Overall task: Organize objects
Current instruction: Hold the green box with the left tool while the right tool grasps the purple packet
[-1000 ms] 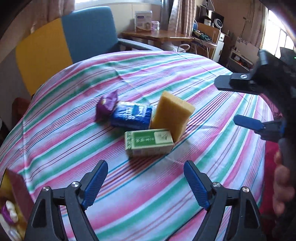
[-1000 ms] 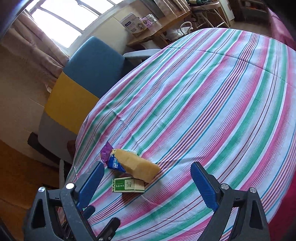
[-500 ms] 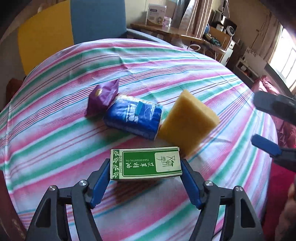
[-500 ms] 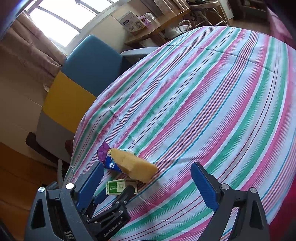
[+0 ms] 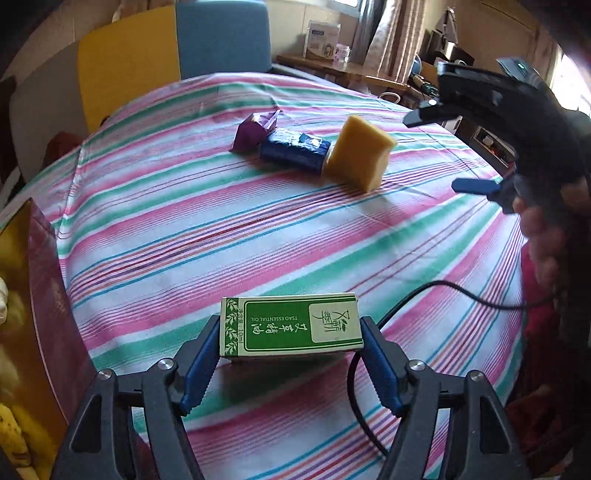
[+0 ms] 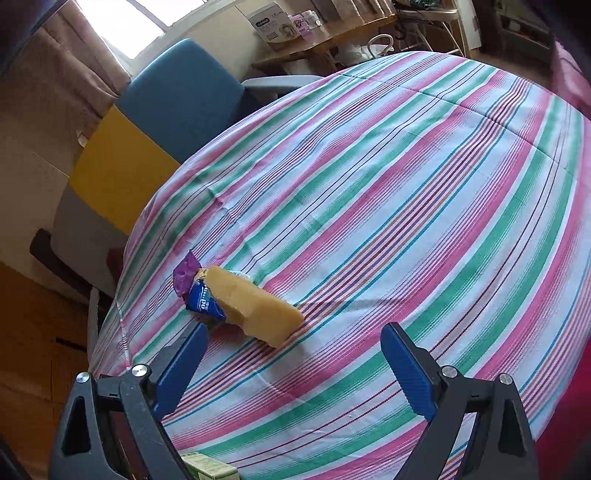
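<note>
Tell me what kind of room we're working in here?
Most likely a lived-in home room: a round table under a striped cloth, a blue and yellow armchair beside it, curtains and a cluttered wooden side table by the window.

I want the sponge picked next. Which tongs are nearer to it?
Right. The open right tongs sit just short of the yellow sponge; the left tongs hold the green box farther back.
</note>
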The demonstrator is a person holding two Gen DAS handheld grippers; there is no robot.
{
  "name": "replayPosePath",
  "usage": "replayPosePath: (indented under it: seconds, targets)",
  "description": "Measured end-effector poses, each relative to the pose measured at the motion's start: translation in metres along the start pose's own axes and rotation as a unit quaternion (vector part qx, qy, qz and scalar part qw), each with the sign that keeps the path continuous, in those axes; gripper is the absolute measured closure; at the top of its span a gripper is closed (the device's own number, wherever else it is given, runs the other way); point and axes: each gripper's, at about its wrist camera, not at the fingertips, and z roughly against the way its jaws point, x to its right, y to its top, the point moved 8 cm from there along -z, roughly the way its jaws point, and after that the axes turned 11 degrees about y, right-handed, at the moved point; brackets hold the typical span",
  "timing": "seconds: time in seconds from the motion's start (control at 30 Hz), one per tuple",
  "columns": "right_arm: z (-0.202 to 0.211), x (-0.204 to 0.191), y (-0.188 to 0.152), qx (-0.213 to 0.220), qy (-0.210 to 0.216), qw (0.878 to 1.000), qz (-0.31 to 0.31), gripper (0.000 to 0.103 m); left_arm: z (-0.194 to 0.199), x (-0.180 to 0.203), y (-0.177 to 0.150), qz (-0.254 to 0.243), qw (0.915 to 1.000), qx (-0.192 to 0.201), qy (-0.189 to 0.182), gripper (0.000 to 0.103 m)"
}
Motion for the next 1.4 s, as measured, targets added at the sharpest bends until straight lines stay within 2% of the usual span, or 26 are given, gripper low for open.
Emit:
replayPosePath:
  seconds: [0.1,0.2,0.37,0.5,0.6,0.73,1.03,1.07,1.13,1.2,1.4]
  targets:
    - [0.004,-0.009,0.0,0.007,0.004,1.0,0.023,0.011,0.004,0.001,-0.004,-0.001,0.9999,0.016,-0.005,0.03]
    - [0.004,-0.031,-0.007,0.003,0.013,0.997,0.076,0.016,0.003,-0.002,-0.009,0.007,0.9995,0.025,-0.02,0.03]
    - [-0.012,-0.076,-0.027,-0.052,0.014,0.984,0.17,0.022,0.003,-0.003,-0.01,0.011,0.9989,0.036,-0.028,0.03]
    - [-0.031,-0.111,-0.02,-0.069,0.007,0.969,0.237,0.023,0.005,-0.005,-0.01,0.02,0.9984,0.037,-0.038,0.03]
    - [-0.057,-0.136,-0.01,-0.083,-0.017,0.946,0.312,0.023,0.009,-0.004,-0.013,0.022,0.9979,0.033,-0.052,0.03]
    - [-0.098,-0.151,-0.004,-0.12,-0.077,0.9,0.413,0.023,0.021,-0.004,-0.016,0.022,0.9963,0.035,-0.075,0.03]
    - [-0.185,-0.163,-0.009,-0.205,-0.129,0.825,0.511,0.023,0.037,-0.005,-0.021,0.03,0.9923,0.031,-0.116,0.03]
    - [-0.191,-0.161,-0.009,-0.209,-0.141,0.817,0.518,0.025,0.038,-0.005,-0.021,0.031,0.9921,0.03,-0.118,0.03]
    - [-0.202,-0.151,-0.013,-0.233,-0.165,0.805,0.52,0.06,0.041,-0.005,-0.021,0.035,0.9912,0.031,-0.124,0.03]
    - [-0.202,-0.149,-0.017,-0.234,-0.162,0.807,0.518,0.062,0.046,-0.007,-0.02,0.039,0.9902,0.034,-0.13,0.03]
    - [-0.176,-0.159,-0.046,-0.244,-0.089,0.832,0.49,0.062,0.067,-0.012,-0.018,0.041,0.9898,0.052,-0.126,0.03]
